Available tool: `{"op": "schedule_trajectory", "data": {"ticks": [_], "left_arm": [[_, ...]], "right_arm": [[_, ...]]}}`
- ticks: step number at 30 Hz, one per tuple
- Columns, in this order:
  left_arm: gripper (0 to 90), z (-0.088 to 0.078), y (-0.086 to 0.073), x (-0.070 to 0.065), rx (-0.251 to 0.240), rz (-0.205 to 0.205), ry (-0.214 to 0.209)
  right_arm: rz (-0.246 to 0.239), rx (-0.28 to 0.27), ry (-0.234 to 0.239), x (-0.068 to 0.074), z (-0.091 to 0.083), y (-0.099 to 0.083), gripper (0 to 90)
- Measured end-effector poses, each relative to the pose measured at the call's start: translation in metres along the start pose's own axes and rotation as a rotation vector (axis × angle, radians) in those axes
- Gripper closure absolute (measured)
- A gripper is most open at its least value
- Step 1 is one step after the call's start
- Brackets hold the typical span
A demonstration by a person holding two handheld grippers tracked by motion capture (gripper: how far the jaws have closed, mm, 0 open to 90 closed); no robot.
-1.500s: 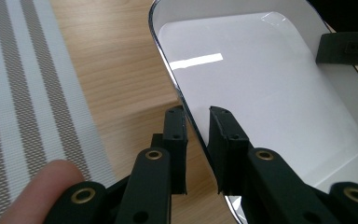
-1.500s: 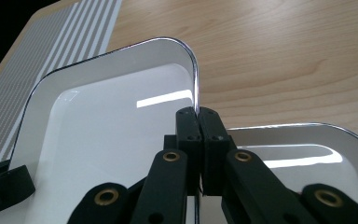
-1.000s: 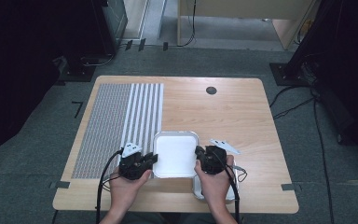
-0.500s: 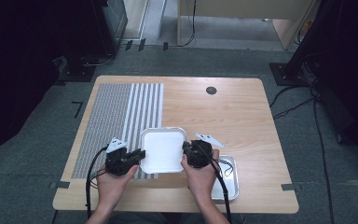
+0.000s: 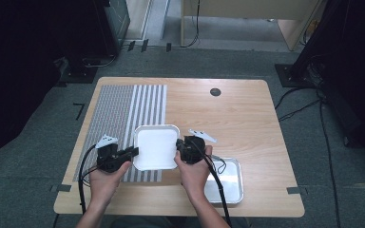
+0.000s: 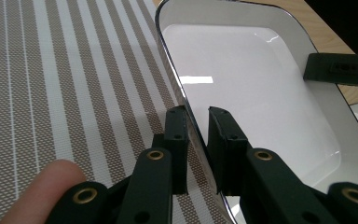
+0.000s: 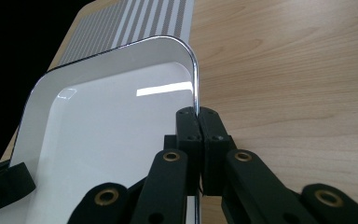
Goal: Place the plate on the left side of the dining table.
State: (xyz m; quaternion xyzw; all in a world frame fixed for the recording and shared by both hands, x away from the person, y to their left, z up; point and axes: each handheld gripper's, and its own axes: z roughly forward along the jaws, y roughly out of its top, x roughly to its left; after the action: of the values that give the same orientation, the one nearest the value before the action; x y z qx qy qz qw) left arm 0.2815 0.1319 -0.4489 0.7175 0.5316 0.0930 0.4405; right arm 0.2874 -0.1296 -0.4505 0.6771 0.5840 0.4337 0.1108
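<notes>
Clearly both grippers carry the white tray between them. The left gripper has its jaws straddling the tray's left rim, one jaw outside the wall and one inside; in the left gripper view a thin gap shows on each side of the rim, so the jaws look nearly closed on it rather than pressed tight. The right gripper is clamped hard on the tray's right rim, its two jaws meeting with the chrome edge pinched between them, as the right gripper view shows.

From the high view the tray sits across the right edge of the striped mat, its left half over the stripes and its right half over bare wood of the table. A metal tray lies near the table's front edge, just right of the right hand. A small dark round spot marks the table's far side. The far half of the table and its right part are open wood; the left hand rests over the mat's near corner.
</notes>
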Motion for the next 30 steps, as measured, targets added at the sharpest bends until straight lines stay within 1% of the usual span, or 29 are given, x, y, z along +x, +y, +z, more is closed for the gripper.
{"op": "schedule_trajectory", "data": {"ticks": [3,12,13,14,15,16,17,24,25,27,30], "left_arm": [[79.2,-0.001,0.003,0.005,-0.004,-0.01,0.004],[79.4,-0.003,0.009,0.021,-0.014,-0.025,0.028],[79.1,-0.002,0.009,0.023,-0.014,-0.026,0.036],[79.1,-0.002,0.009,0.024,-0.012,-0.028,0.041],[79.0,-0.002,0.01,0.029,-0.014,-0.036,0.042],[79.1,-0.002,0.01,0.029,-0.014,-0.036,0.042],[79.1,-0.002,0.011,0.033,-0.015,-0.042,0.041],[79.6,-0.002,0.013,0.042,-0.019,-0.06,0.057],[79.7,-0.002,0.015,0.046,-0.023,-0.067,0.061],[79.8,-0.002,0.015,0.047,-0.022,-0.067,0.063],[79.8,-0.001,0.017,0.051,-0.017,-0.062,0.078]], "right_arm": [[-0.001,0.002,0.002,0.006,0.006,0.003,89.7],[0.008,0.011,0.014,0.017,0.019,0.006,89.7],[0.005,0.013,0.018,0.02,0.023,0.005,89.7],[0.005,0.013,0.018,0.02,0.023,0.005,89.7],[0.002,0.018,0.022,0.022,0.027,0.006,89.7],[0.002,0.018,0.022,0.022,0.027,0.006,89.7],[-0.001,0.02,0.027,0.024,0.031,0.007,89.7],[-0.01,0.03,0.026,0.033,0.041,0.01,89.7],[-0.012,0.034,0.025,0.035,0.044,0.011,89.7],[-0.015,0.035,0.029,0.037,0.047,0.012,89.7],[-0.017,0.036,0.026,0.04,0.051,0.013,89.7]]}}
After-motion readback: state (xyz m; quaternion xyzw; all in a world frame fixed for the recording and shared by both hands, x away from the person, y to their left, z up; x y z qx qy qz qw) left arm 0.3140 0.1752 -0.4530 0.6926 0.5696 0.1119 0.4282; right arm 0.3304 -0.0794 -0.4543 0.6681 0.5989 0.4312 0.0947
